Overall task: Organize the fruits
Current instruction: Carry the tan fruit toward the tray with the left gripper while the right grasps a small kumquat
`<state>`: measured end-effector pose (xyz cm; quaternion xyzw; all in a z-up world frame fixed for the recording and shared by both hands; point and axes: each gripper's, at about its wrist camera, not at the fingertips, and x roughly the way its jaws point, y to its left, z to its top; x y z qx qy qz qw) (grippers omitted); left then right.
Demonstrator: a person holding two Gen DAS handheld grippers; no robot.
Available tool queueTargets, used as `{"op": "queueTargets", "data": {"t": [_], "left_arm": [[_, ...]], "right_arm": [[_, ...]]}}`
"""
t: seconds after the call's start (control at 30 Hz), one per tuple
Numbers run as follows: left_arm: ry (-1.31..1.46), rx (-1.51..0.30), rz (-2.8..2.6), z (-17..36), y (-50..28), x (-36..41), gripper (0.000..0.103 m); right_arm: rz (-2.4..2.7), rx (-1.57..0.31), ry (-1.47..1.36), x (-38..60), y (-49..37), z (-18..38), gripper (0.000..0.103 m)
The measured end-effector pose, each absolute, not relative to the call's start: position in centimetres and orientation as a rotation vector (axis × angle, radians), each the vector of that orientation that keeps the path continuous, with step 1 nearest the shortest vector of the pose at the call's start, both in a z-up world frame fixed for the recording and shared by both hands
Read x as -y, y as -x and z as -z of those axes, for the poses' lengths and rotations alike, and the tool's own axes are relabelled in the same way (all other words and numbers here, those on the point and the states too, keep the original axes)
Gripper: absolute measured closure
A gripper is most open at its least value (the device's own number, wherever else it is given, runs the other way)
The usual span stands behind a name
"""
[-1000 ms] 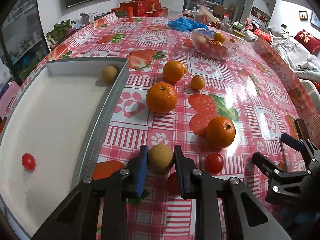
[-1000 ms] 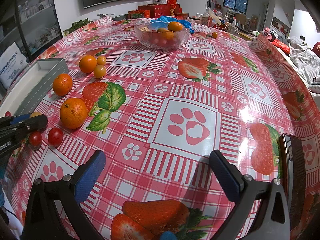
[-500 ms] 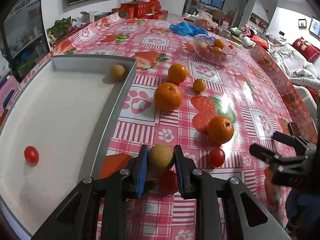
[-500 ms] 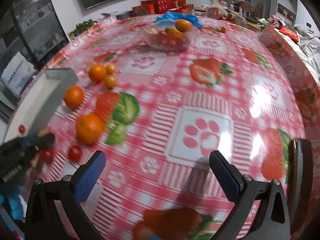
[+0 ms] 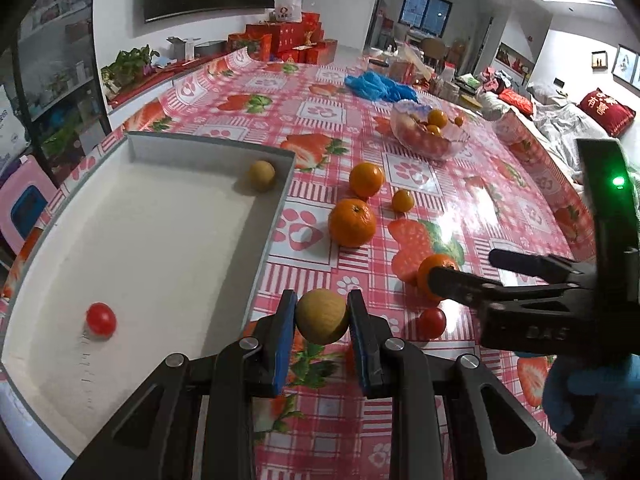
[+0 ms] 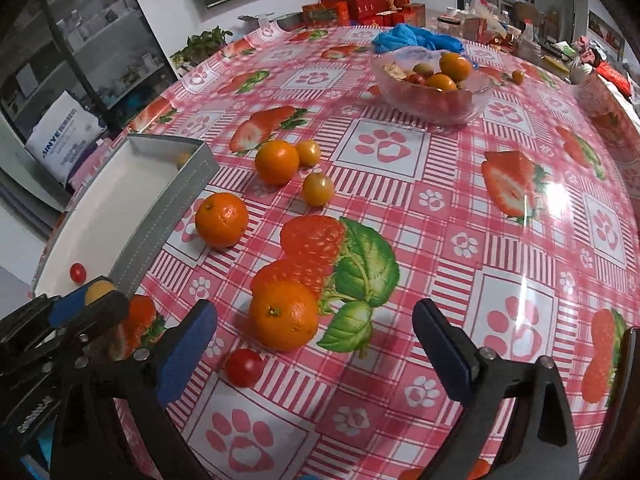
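Since the earlier frames, both grippers are shifting toward the tray side of the table, and the right gripper (image 6: 314, 344) is now sitting over the nearest orange (image 6: 285, 315) instead of over bare cloth. Nearest the left camera, the left gripper (image 5: 322, 322) is holding a tan round fruit (image 5: 322, 316) squeezed between its blue pads (image 5: 285, 332), and the fruit is hanging clear of the strawberry-print tablecloth (image 5: 320, 432), just beside the near corner of the grey tray (image 5: 264, 248). The right gripper's jaws are standing wide apart with nothing between the pads; the nearest orange and a cherry tomato (image 6: 244, 367) are lying on the cloth just ahead of them, the tomato close to the left finger. Inside the tray, a second cherry tomato (image 5: 101, 319) is resting near its front end, and another tan fruit (image 5: 262, 175) is sitting in the far right corner. Further along the table, a mid-table orange (image 6: 221, 220) is lying near the tray wall, with a third orange (image 6: 277, 161) and two small yellow-orange fruits (image 6: 318, 188) beyond it. Farther still, a glass bowl (image 6: 432, 98) is holding mixed fruit, and a crumpled blue bag (image 6: 416, 38) is lying behind it.
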<state>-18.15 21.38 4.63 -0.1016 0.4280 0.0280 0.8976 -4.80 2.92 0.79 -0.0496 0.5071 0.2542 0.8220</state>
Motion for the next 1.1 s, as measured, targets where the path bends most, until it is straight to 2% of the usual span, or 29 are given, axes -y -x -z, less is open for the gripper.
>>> {"op": "queueTargets", "data": {"t": [0.23, 0.47, 0.6, 0.7, 0.8, 0.83, 0.87, 1.1], "left_arm": [[0.232, -0.868, -0.057, -5.1, 18.3, -22.5, 0.076], [0.259, -0.844, -0.066, -5.7, 18.4, -23.7, 0.076], [0.267, -0.843, -0.079, -5.7, 18.5, -24.6, 0.076], [0.268, -0.841, -0.089, -5.8, 18.7, -25.1, 0.076], [0.272, -0.835, -0.1, -5.9, 18.8, -25.6, 0.076], [0.275, -0.834, -0.102, -5.9, 18.8, -25.8, 0.076], [0.277, -0.834, -0.104, -5.9, 18.9, -25.9, 0.076], [0.276, -0.84, -0.115, -5.6, 19.0, -26.2, 0.076]], "right_arm": [[-0.477, -1.079, 0.117, -3.4, 2.0, -1.3, 0.004], [-0.474, -1.118, 0.174, -5.5, -0.2, 0.1, 0.016], [-0.46, -1.107, 0.207, -6.7, -1.1, 0.5, 0.02], [-0.457, -1.09, 0.229, -7.5, -1.6, 0.5, 0.03], [-0.457, -1.057, 0.277, -8.2, -1.6, 0.3, 0.057], [-0.467, -1.056, 0.273, -8.2, -1.5, 0.2, 0.071], [-0.47, -1.059, 0.271, -8.1, -1.5, 0.2, 0.078], [-0.518, -1.093, 0.16, -6.4, -1.3, -0.7, 0.078]]}}
